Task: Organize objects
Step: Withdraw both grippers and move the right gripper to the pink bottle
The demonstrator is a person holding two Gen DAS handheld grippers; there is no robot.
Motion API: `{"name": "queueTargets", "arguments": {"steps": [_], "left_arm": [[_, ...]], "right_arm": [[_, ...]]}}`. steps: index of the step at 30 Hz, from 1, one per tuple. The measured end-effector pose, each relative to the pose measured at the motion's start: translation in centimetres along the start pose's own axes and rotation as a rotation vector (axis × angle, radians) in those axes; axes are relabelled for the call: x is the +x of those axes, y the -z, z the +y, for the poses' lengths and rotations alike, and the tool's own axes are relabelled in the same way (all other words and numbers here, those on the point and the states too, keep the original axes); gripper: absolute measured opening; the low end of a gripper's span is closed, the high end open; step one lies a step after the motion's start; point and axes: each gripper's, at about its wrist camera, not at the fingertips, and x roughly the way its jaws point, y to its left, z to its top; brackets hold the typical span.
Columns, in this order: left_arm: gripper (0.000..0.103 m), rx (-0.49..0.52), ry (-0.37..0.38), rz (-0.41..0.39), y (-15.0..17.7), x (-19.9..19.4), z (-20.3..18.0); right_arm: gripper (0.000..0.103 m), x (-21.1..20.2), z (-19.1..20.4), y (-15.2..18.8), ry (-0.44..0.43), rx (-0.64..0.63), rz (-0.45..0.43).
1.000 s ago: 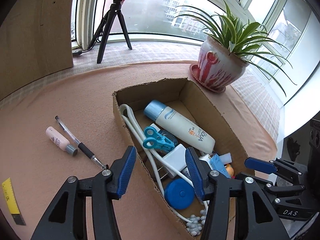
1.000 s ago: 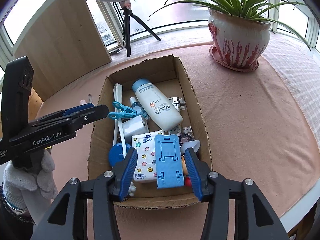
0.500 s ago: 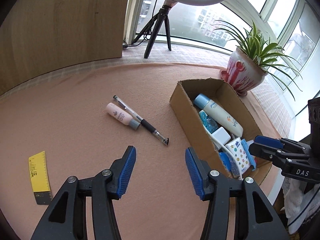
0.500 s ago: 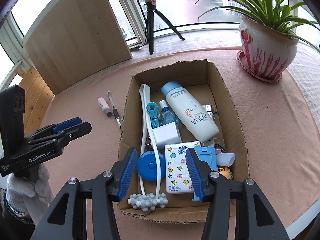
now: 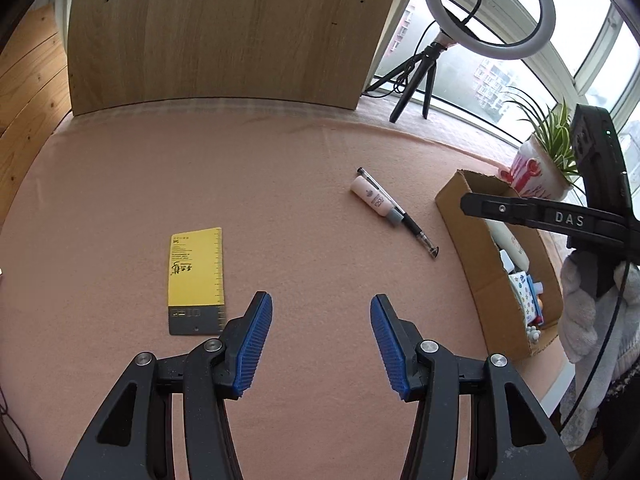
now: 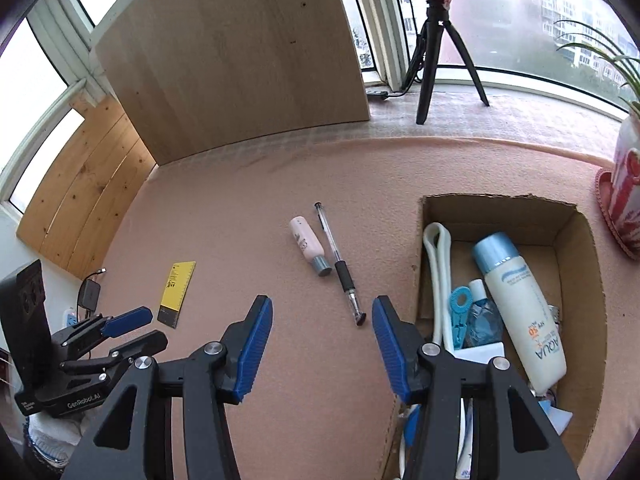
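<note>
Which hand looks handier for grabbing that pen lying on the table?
Probably the right: the pen lies just ahead of the open right gripper, tip near its fingers. The left gripper sits nearer the yellow ruler.

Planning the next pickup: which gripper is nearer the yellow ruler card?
Left. The left gripper hovers just right of the yellow ruler card; the right gripper sits farther off, beside the cardboard box.

Pens: one pen on the worktop
Small pink bottles: one pink bottle beside it
Yellow rulers: one yellow ruler
Cardboard boxes: one cardboard box
White lotion bottles in the box: one lotion bottle
Potted plants: one potted plant
Ring lights: one ring light
Grippers: two, left gripper and right gripper
</note>
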Motion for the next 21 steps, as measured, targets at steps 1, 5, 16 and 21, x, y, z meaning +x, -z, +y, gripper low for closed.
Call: {"name": "queueTargets", "arguments": {"steps": [1, 5, 16, 21], "left_arm": [[0.055, -0.010, -0.004, -0.004, 0.2, -0.4, 0.6], [0.055, -0.047, -0.022, -0.017, 0.7, -1.9, 2.9], [0.055, -0.115, -0.051, -0.035, 2.0, -4.3, 7.0], [0.055, -0.122, -0.046, -0.032, 2.1, -4.0, 7.4]], "right_arm": [[0.048, 1.0, 0.5, -0.6, 0.003, -0.008, 0.014], [0.055, 5.2, 2.0, -2.7, 0.039, -0.040, 0.073], [0.055, 12.6, 2.2, -5.0, 0.216, -0.137, 0.180], [0.055, 13.5, 2.0, -4.9, 0.203, -0.111, 0.217]]}}
